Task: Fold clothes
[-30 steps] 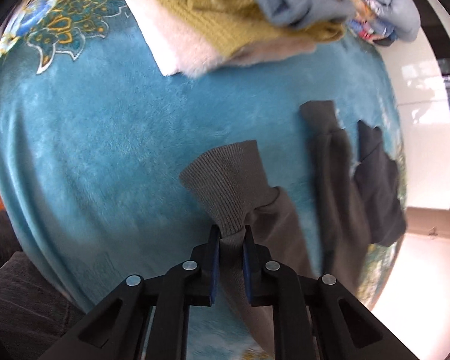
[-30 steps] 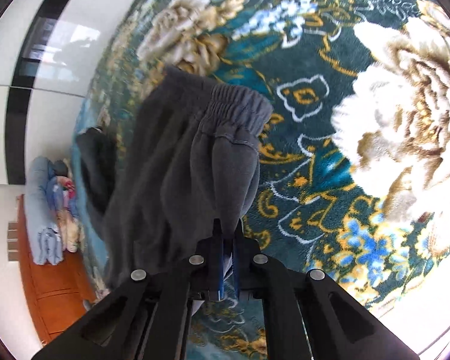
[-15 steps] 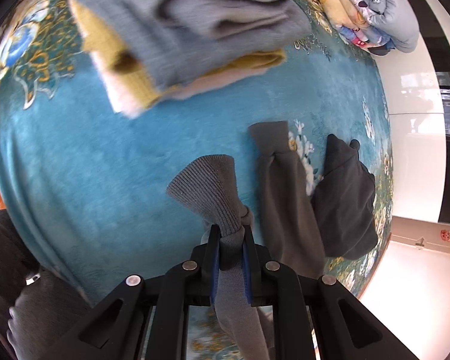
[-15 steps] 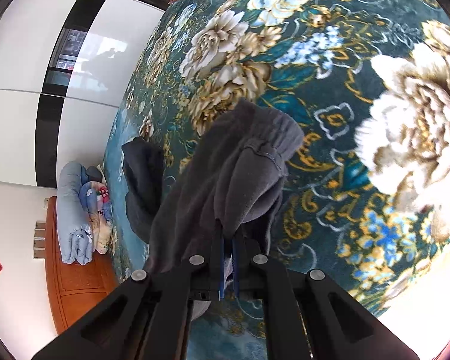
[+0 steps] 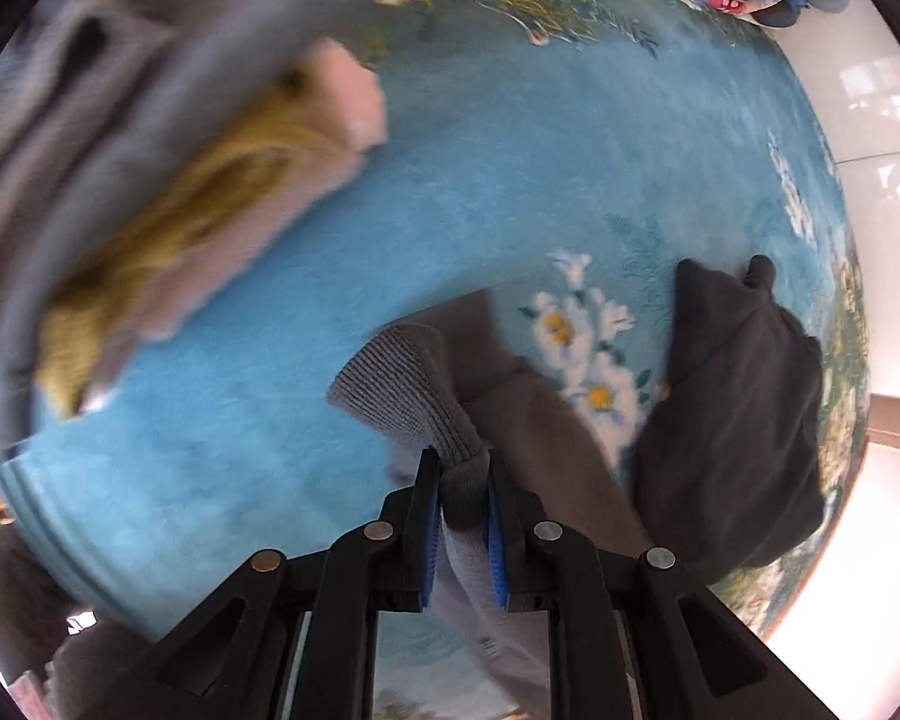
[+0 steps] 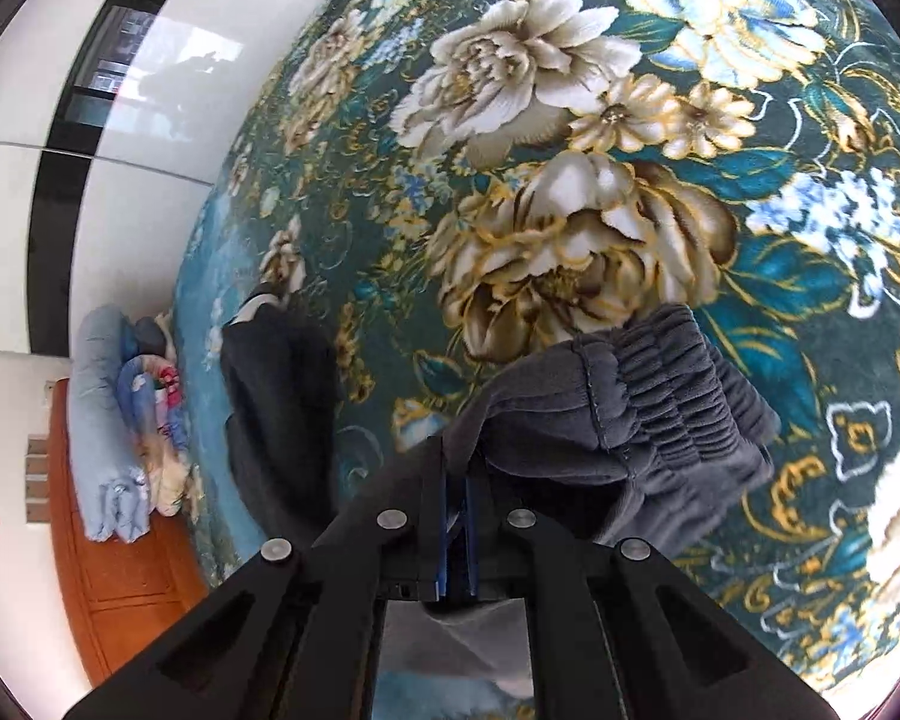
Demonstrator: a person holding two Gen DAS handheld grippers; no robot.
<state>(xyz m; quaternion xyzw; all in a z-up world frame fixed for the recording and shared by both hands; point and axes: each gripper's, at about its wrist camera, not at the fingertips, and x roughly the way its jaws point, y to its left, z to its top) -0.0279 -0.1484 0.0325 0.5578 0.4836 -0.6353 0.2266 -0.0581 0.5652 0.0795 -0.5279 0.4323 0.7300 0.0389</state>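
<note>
A pair of grey sweatpants hangs between my two grippers above the flowered blue blanket point(image 5: 510, 180). My left gripper point(image 5: 459, 462) pinches the ribbed ankle cuff point(image 5: 396, 390); its jaws are opening slightly, with the cuff still pressed between the blue pads. The other trouser leg point(image 5: 540, 420) trails underneath. In the right wrist view, my right gripper point(image 6: 457, 462) is shut on the fabric just below the gathered elastic waistband point(image 6: 660, 396), which bunches up to the right of the fingers over the blanket point(image 6: 570, 120).
A blurred stack of folded clothes point(image 5: 150, 180), grey, mustard and pink, lies at the upper left. A dark garment point(image 5: 732, 420) point(image 6: 276, 396) lies crumpled on the blanket. Rolled bedding point(image 6: 108, 420) sits by a wooden headboard point(image 6: 120, 570). White wardrobe doors point(image 6: 150, 90) stand beyond.
Both grippers swept across the blanket carrying the sweatpants. The folded stack slid to the upper left, the dark garment came closer, and the waistband lifted off the blanket and bunched up.
</note>
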